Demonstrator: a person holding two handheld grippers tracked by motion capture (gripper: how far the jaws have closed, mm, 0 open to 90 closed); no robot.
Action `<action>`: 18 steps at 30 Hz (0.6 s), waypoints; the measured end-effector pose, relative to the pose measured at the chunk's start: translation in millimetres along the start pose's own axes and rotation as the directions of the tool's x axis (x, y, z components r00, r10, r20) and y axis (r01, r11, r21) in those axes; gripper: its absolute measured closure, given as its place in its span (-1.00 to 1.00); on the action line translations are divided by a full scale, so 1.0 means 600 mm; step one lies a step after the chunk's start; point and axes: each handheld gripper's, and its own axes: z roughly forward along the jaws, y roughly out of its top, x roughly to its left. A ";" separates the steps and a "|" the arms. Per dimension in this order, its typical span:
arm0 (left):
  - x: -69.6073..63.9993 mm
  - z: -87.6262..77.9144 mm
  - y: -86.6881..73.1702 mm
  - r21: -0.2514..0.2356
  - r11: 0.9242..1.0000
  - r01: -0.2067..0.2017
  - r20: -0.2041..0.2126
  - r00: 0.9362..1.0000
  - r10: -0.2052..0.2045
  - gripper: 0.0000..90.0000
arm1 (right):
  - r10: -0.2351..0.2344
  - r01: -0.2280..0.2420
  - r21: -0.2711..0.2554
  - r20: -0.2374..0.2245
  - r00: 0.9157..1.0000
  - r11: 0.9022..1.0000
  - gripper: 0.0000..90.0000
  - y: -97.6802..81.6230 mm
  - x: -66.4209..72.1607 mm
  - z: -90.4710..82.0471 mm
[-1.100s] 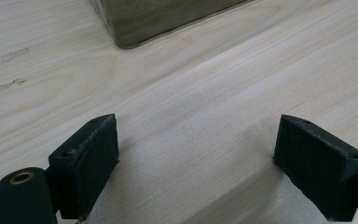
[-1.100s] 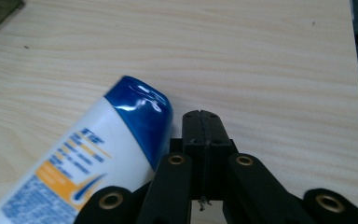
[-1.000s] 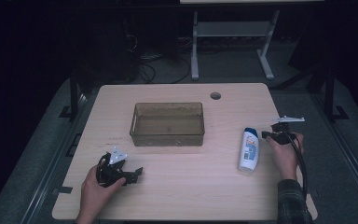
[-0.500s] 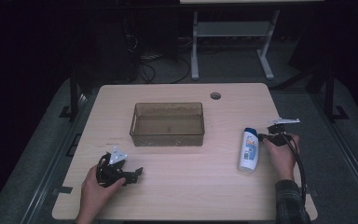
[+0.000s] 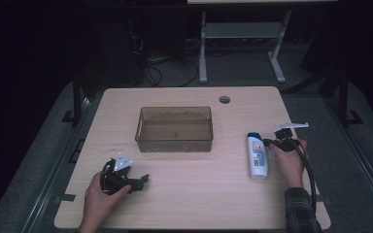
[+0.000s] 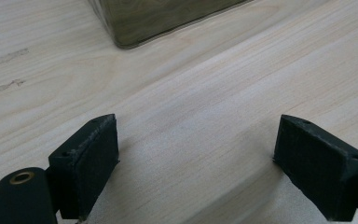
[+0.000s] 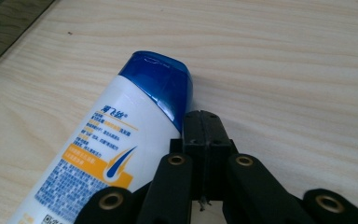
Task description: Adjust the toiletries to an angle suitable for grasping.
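Observation:
A white shampoo bottle (image 5: 258, 158) with a blue cap (image 7: 161, 86) lies flat on the right side of the wooden table (image 5: 199, 199), cap toward the far side. My right gripper (image 5: 268, 143) sits just right of the cap. Its jaws are shut together with nothing between them, and the tips (image 7: 205, 133) are right beside the cap's edge. My left gripper (image 5: 143, 180) rests low at the front left, held by a hand. Its jaws are open wide over bare wood, with the pads (image 6: 93, 158) far apart and nothing between them.
A translucent brown bin (image 5: 175, 129) stands empty at the table's middle; its corner (image 6: 158, 18) lies beyond my left gripper. A round cable hole (image 5: 224, 99) is near the far edge. Desk legs and cables sit on the dark floor behind.
My right gripper has edged left, closer to the bottle's cap. The left gripper and the bottle have not moved.

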 end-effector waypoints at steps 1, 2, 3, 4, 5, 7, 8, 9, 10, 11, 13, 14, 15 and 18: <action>0.000 0.000 0.000 0.000 1.000 0.000 0.000 1.000 0.000 -0.72 | -0.002 0.002 -0.001 -0.002 1.000 1.000 1.00 0.000 0.001 0.000; 0.000 0.000 0.000 0.000 1.000 0.000 0.000 1.000 0.000 -0.72 | -0.004 0.004 -0.002 -0.006 1.000 1.000 1.00 0.001 0.002 0.000; 0.000 0.000 0.000 -0.001 1.000 0.001 0.000 1.000 -0.001 -0.72 | -0.008 0.008 -0.003 -0.010 1.000 1.000 1.00 0.001 0.003 0.001; 0.000 0.000 0.000 0.000 1.000 0.000 0.000 1.000 0.000 -0.72 | -0.002 0.002 0.003 -0.015 1.000 1.000 1.00 0.001 0.005 0.001; 0.000 0.000 0.000 -0.001 1.000 0.000 0.000 1.000 0.000 -0.72 | -0.009 0.009 0.001 -0.019 1.000 1.000 1.00 0.001 0.007 0.001; 0.000 0.000 0.000 0.000 1.000 -0.001 0.000 1.000 0.001 -0.72 | -0.015 0.015 0.003 -0.024 1.000 1.000 1.00 0.002 0.011 0.002; 0.000 0.000 0.000 0.000 1.000 -0.001 0.001 1.000 0.001 -0.72 | -0.018 0.018 0.004 -0.026 0.999 1.000 1.00 0.002 0.013 0.002; 0.000 0.000 0.000 -0.001 1.000 -0.001 0.001 1.000 0.001 -0.72 | -0.019 0.019 0.005 -0.030 0.999 1.000 1.00 0.002 0.016 0.002; 0.000 0.000 0.000 -0.001 1.000 -0.001 0.001 1.000 0.001 -0.72 | -0.027 0.027 0.005 -0.031 0.999 1.000 1.00 0.003 0.018 0.002; 0.000 0.000 0.000 0.000 1.000 -0.002 0.002 1.000 0.002 -0.72 | -0.032 0.032 0.009 -0.032 0.999 0.999 1.00 0.004 0.021 0.003; 0.000 0.000 0.000 0.000 1.000 -0.002 0.002 1.000 0.002 -0.72 | -0.043 0.043 0.010 -0.042 0.998 0.999 1.00 0.007 0.027 0.003; 0.000 0.000 0.000 0.000 1.000 -0.002 0.002 1.000 0.002 -0.72 | -0.052 0.052 0.008 -0.043 0.998 0.999 1.00 0.008 0.030 0.003; 0.000 0.000 0.000 0.000 1.000 -0.003 0.002 1.000 0.003 -0.72 | -0.055 0.055 0.009 -0.045 0.997 0.998 1.00 0.010 0.034 0.003; 0.000 0.000 0.000 0.000 1.000 -0.004 0.003 1.000 0.004 -0.72 | -0.072 0.072 0.006 -0.054 0.996 0.997 1.00 0.013 0.043 0.002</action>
